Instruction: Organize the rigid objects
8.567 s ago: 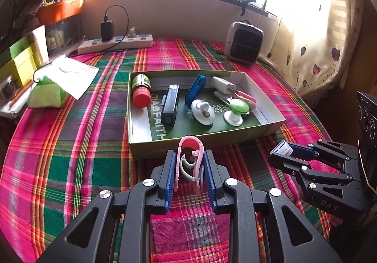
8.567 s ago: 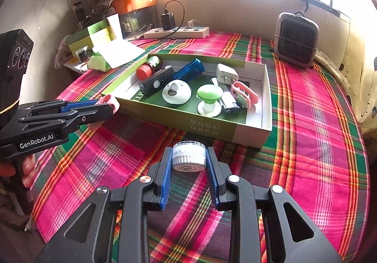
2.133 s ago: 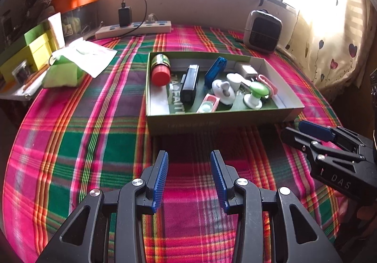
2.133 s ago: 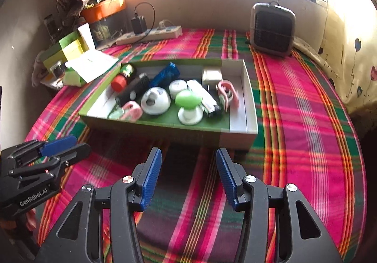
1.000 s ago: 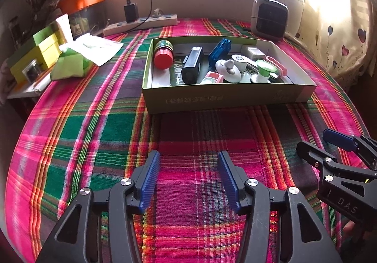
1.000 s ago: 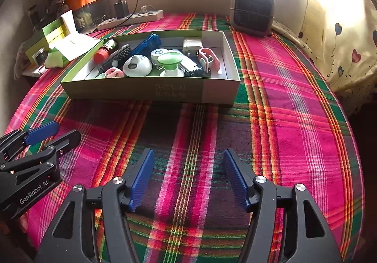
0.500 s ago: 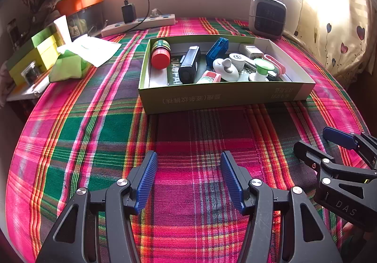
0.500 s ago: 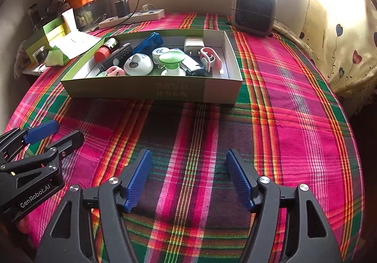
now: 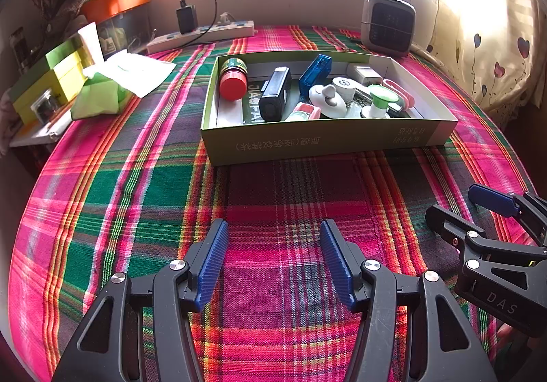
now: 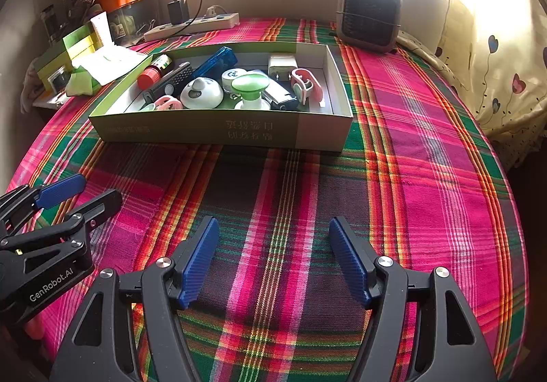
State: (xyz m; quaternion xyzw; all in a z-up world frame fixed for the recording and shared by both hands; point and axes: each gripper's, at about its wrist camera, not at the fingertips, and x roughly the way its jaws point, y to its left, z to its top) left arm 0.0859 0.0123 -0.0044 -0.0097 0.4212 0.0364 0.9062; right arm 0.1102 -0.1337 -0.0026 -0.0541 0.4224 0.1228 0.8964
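Observation:
A green cardboard box (image 9: pixel 328 142) (image 10: pixel 218 129) lies on the plaid cloth and holds several small rigid objects: a red-capped bottle (image 9: pixel 233 81), a black remote (image 9: pixel 275 96), a blue case (image 9: pixel 315 72), a white round jar (image 9: pixel 343 85), a green-topped knob (image 9: pixel 377 101) and pink clips (image 9: pixel 304 110). My left gripper (image 9: pixel 273 255) is open and empty, low over the cloth well in front of the box; it also shows in the right wrist view (image 10: pixel 75 195). My right gripper (image 10: pixel 273 255) is open and empty beside it, and shows in the left wrist view (image 9: pixel 454 207).
A small heater (image 9: pixel 389 23) stands at the back right. A power strip with a charger (image 9: pixel 201 33) lies along the back wall. Green boxes and papers (image 9: pixel 85 84) sit at the left. A curtain (image 10: pixel 495 50) hangs on the right.
Both grippers let go of their objects into the box, pulled back toward the near edge of the table, and now have their jaws slightly wider.

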